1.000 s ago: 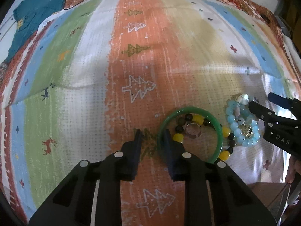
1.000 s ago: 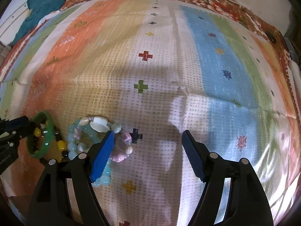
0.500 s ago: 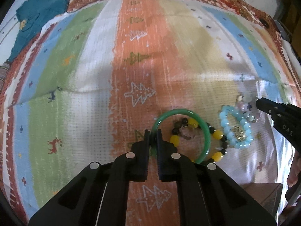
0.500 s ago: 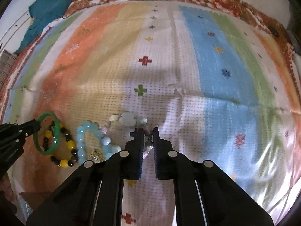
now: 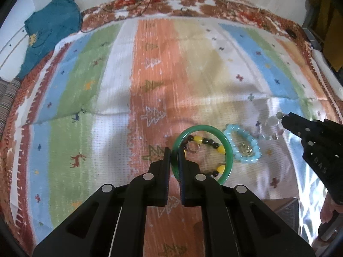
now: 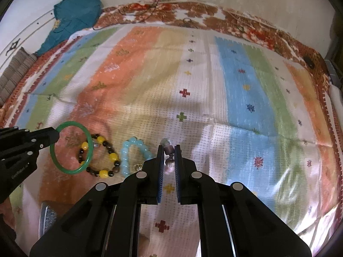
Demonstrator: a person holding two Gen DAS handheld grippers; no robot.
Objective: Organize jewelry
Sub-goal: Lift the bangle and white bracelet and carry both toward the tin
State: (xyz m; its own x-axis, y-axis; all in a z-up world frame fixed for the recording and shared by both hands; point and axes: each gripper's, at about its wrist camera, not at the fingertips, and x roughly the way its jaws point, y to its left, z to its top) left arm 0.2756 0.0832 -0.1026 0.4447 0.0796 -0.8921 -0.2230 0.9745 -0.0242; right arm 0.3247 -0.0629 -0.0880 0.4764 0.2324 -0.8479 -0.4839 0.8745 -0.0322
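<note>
Tongs of the left hand (image 5: 174,160) are clamped on the near rim of the green bangle (image 5: 229,150). Inside and beside this ring lies the bracelet of yellow and dark beads (image 6: 107,160) on the striped bedspread (image 6: 235,85) — then the pale blue bracelet (image 5: 242,147). The right tongs (image 6: 169,157) are closed on a pale-stone bracelet (image 6: 168,148). Farther back — a teal garment (image 5: 51,27).

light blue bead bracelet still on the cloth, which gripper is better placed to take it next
Neither is free: left gripper is shut on the green bangle, right gripper on the pale bead bracelet. The light blue bead bracelet lies nearer the right.
</note>
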